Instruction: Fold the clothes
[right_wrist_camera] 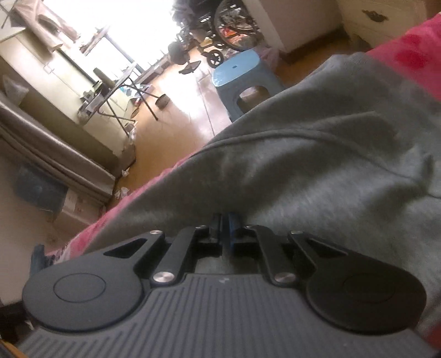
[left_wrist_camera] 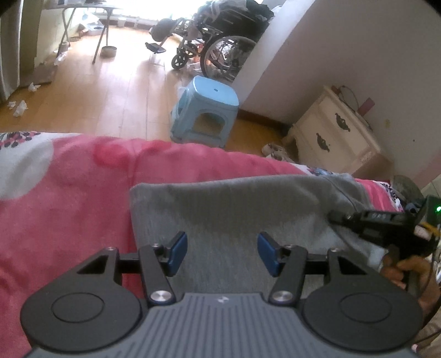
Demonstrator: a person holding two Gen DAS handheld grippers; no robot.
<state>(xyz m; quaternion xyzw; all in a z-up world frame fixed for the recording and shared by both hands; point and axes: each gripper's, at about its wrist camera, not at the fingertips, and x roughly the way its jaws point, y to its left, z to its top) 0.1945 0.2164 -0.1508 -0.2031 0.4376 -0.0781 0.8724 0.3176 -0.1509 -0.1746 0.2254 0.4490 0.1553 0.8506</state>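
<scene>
A grey garment [left_wrist_camera: 234, 209] lies folded on a pink bedspread [left_wrist_camera: 69, 192]. My left gripper [left_wrist_camera: 222, 252] hovers open over its near part, and nothing sits between the blue pads [left_wrist_camera: 177, 252]. At the garment's right edge my right gripper [left_wrist_camera: 335, 216] is seen from the side, held by a hand [left_wrist_camera: 405, 268], its tip against the cloth. In the right wrist view the grey garment [right_wrist_camera: 317, 170] fills the middle and my right gripper [right_wrist_camera: 225, 228] is shut, its fingers pressed together at the cloth's edge. Whether cloth is pinched between them is hidden.
Beyond the bed's far edge stand a light blue plastic stool [left_wrist_camera: 205, 110], a wheelchair [left_wrist_camera: 212, 44] and a cream nightstand [left_wrist_camera: 336, 132] by the wall. A folding table [left_wrist_camera: 82, 24] stands on the wooden floor [left_wrist_camera: 110, 82], with scattered paper scraps.
</scene>
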